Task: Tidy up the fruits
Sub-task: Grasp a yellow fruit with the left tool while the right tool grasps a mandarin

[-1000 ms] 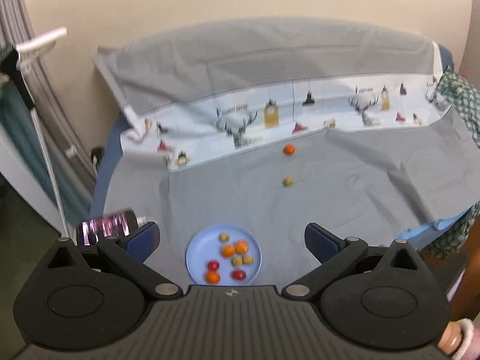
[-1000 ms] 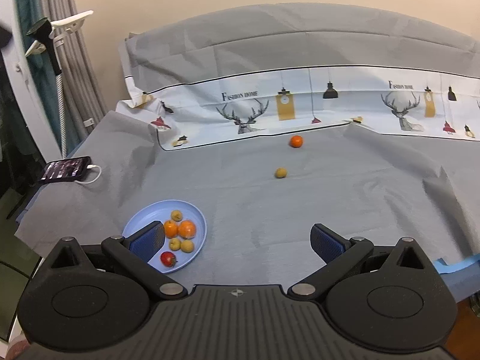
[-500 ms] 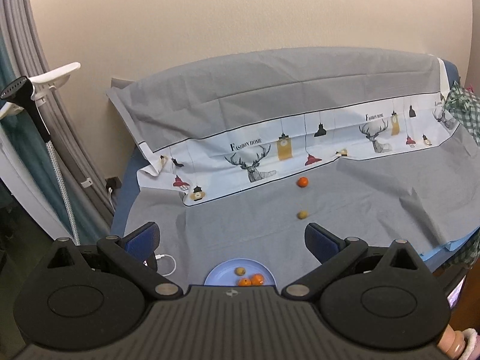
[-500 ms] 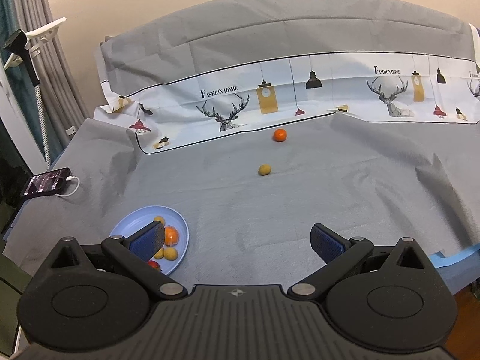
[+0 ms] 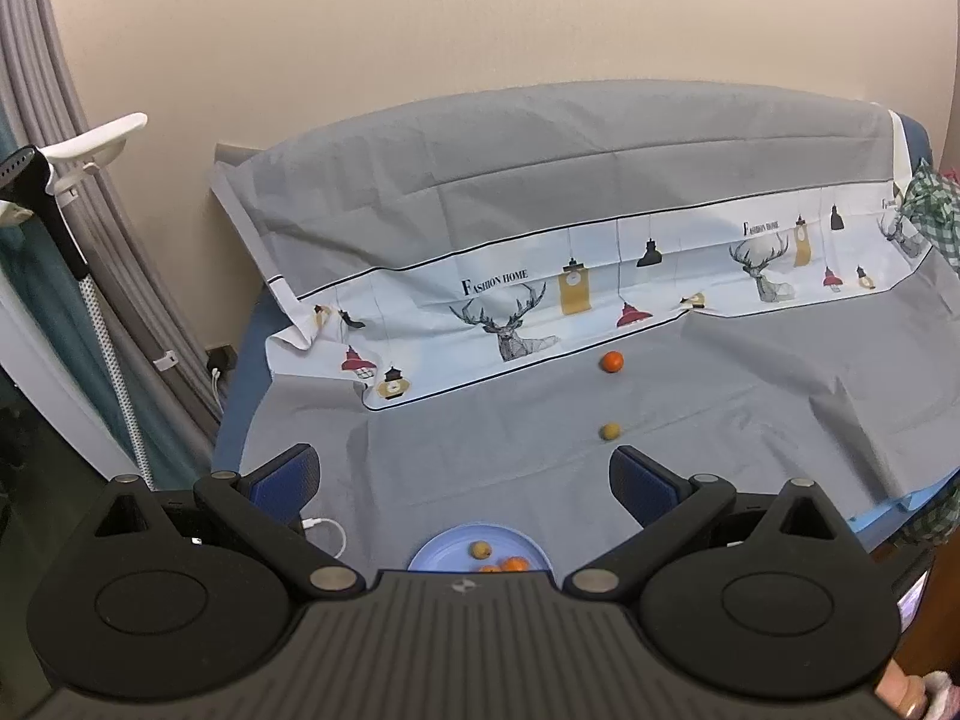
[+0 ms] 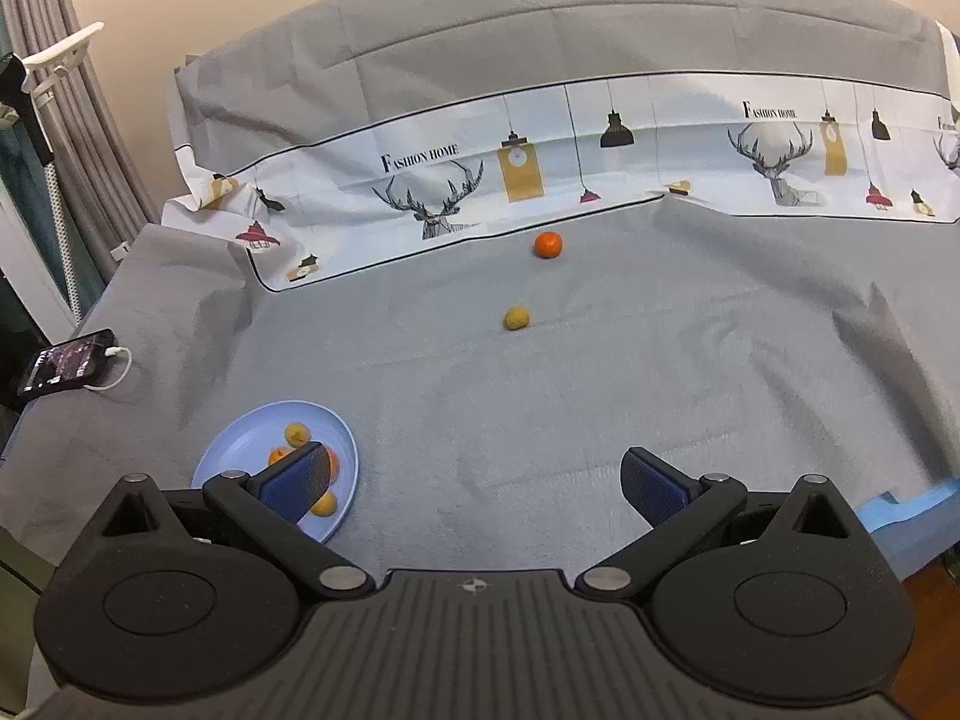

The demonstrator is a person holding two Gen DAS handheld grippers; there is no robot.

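Note:
An orange fruit (image 6: 548, 244) and a smaller yellow fruit (image 6: 516, 318) lie loose on the grey cloth, far ahead of both grippers; both show in the left wrist view as the orange fruit (image 5: 612, 361) and the yellow fruit (image 5: 610, 431). A light blue plate (image 6: 240, 435) holding several orange and yellow fruits sits at the near left; in the left wrist view the plate (image 5: 438, 546) is partly hidden by the gripper body. My left gripper (image 5: 463, 477) is open and empty. My right gripper (image 6: 474, 480) is open and empty, its left finger overlapping the plate.
A phone (image 6: 63, 363) on a white cable lies at the cloth's left edge. A printed deer-pattern cloth band (image 6: 540, 168) rises at the back. A white stand (image 5: 78, 192) and grey curtain are at the left. A blue table edge (image 6: 900, 510) shows at the right.
The left gripper has lifted and pulled back, so the plate has slid down under its body. The right gripper has moved forward and to the right; the loose fruits look larger.

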